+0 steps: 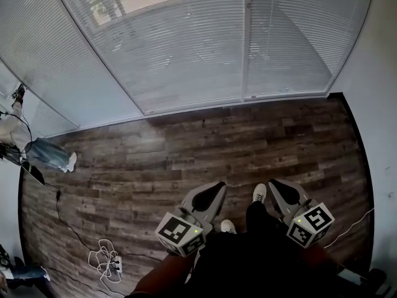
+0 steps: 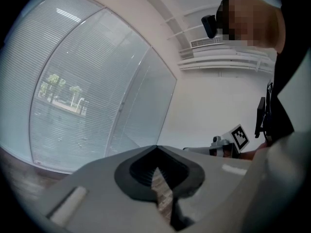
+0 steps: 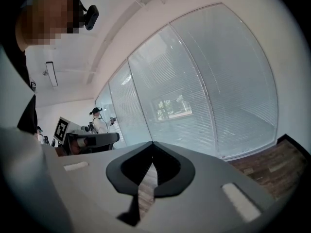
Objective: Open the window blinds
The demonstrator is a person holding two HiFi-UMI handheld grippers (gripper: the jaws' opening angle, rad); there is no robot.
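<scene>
Head view: the white slatted window blinds [image 1: 186, 42] hang lowered across the glass wall, slats tilted so that trees and pavement outside show faintly through. Below the window blinds runs a dark wood-plank floor [image 1: 186, 148]. Well back from the window blinds, at the bottom edge, the left gripper [image 1: 214, 190] and the right gripper [image 1: 279, 188] point toward them, with 2 white shoes [image 1: 259, 193] between. A tangled white cable [image 1: 105, 259] lies on the floor farther left, and another person [image 1: 31, 144] stands close to the window blinds at the left edge.

Left gripper view: the grey jaws of the left gripper [image 2: 156, 149] meet at their tips with nothing between them. The window blinds [image 2: 82, 96] stand beyond, well apart.

Right gripper view: the right gripper [image 3: 152, 144] has its jaws pressed together and empty. The window blinds [image 3: 204, 91] fill the space ahead, untouched, and a person in white [image 3: 99, 123] stands beside them far along the glass.
</scene>
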